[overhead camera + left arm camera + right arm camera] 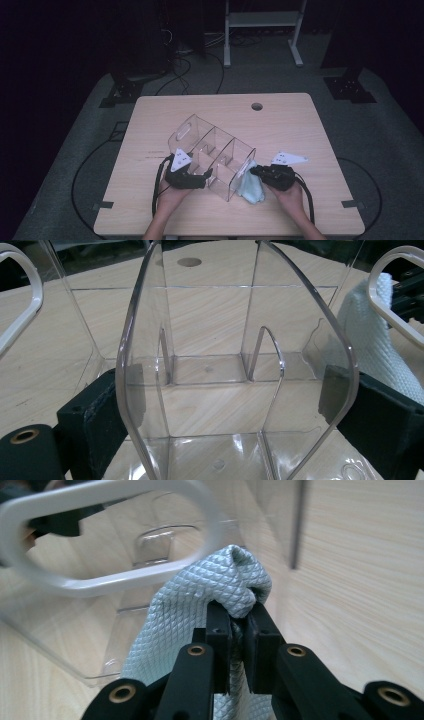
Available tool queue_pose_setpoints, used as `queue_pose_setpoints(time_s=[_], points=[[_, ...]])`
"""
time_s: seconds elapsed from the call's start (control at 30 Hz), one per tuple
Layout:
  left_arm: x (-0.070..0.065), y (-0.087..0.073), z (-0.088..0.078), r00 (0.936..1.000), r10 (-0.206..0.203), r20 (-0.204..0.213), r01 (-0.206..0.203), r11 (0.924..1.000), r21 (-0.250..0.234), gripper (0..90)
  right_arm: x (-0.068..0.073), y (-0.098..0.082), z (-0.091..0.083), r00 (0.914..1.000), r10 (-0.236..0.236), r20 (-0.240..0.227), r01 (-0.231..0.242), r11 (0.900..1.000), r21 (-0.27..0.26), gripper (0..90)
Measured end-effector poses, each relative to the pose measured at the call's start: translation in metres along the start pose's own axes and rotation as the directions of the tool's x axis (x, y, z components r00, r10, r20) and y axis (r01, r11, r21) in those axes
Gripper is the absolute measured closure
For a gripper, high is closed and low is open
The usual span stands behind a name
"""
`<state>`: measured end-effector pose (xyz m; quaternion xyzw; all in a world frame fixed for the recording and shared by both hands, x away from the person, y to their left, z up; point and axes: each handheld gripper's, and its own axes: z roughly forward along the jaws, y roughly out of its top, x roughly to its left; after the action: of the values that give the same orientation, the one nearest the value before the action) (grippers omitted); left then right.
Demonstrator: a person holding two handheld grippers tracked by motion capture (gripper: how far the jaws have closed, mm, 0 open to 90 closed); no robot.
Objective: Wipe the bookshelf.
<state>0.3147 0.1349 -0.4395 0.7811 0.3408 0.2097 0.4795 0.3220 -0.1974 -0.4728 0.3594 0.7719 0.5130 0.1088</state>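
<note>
On table (280,115), clear organizer (212,152), compartments empty, clamped by left gripper (207,176); right gripper (239,617) pinches pale-blue cloth (190,615) against it.

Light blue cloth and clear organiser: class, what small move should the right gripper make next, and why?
Probably slide the light blue cloth along the end wall of the clear acrylic organiser to wipe it. The right gripper has its jaws pinched on a fold of the cloth, right beside the handle cut-out, while the left gripper has its jaws astride the organiser's near wall to steady it.
</note>
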Motion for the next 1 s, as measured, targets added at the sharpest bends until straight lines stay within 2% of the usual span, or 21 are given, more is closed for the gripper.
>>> queue_pose_setpoints(time_s=[0.17, 0.23, 0.3, 0.4, 0.6, 0.63, 0.8, 0.9, 1.0], points=[[0.000, 0.000, -0.001, 1.0000, 0.002, 0.004, -0.002, 1.0000, 0.002, 8.0, 0.006, -0.001, 0.000, 0.9998, -0.019, -0.008, 0.019, 1.000, 0.009, 82.4], [0.000, 0.000, -0.001, 1.0000, -0.001, 0.005, 0.001, 1.0000, 0.002, 8.0, 0.003, 0.002, -0.003, 0.9998, -0.021, 0.002, 0.021, 1.000, -0.008, 82.4], [-0.001, 0.000, -0.001, 1.0000, -0.002, 0.005, 0.002, 1.0000, 0.001, 7.9, 0.000, 0.011, -0.009, 0.9997, -0.015, 0.019, 0.016, 0.999, -0.047, 82.4], [-0.001, 0.000, -0.001, 1.0000, -0.002, 0.005, 0.002, 1.0000, 0.001, 7.9, -0.002, 0.010, -0.010, 0.9998, -0.009, 0.018, 0.010, 0.998, -0.056, 82.4], [-0.001, 0.000, -0.001, 1.0000, -0.002, 0.005, 0.002, 1.0000, 0.002, 7.8, -0.009, -0.007, 0.004, 0.9996, 0.015, 0.026, -0.014, 1.000, -0.003, 82.4], [-0.001, 0.000, -0.001, 1.0000, -0.002, 0.005, 0.002, 1.0000, 0.001, 7.8, -0.012, -0.011, 0.008, 0.9992, 0.024, 0.031, -0.025, 0.999, 0.034, 82.3], [-0.001, -0.001, -0.001, 1.0000, -0.002, 0.004, 0.002, 1.0000, -0.002, 7.7, -0.013, -0.013, 0.011, 0.9986, 0.045, 0.030, -0.046, 0.997, 0.063, 82.1], [-0.001, 0.000, 0.000, 1.0000, -0.002, 0.005, 0.002, 1.0000, -0.002, 7.7, -0.010, -0.003, 0.001, 0.9992, 0.033, 0.023, -0.033, 0.999, -0.014, 82.1], [-0.001, 0.000, 0.000, 1.0000, -0.003, 0.005, 0.003, 1.0000, 0.000, 7.6, -0.009, -0.001, -0.001, 0.9995, 0.024, 0.019, -0.024, 1.000, -0.014, 82.0]])
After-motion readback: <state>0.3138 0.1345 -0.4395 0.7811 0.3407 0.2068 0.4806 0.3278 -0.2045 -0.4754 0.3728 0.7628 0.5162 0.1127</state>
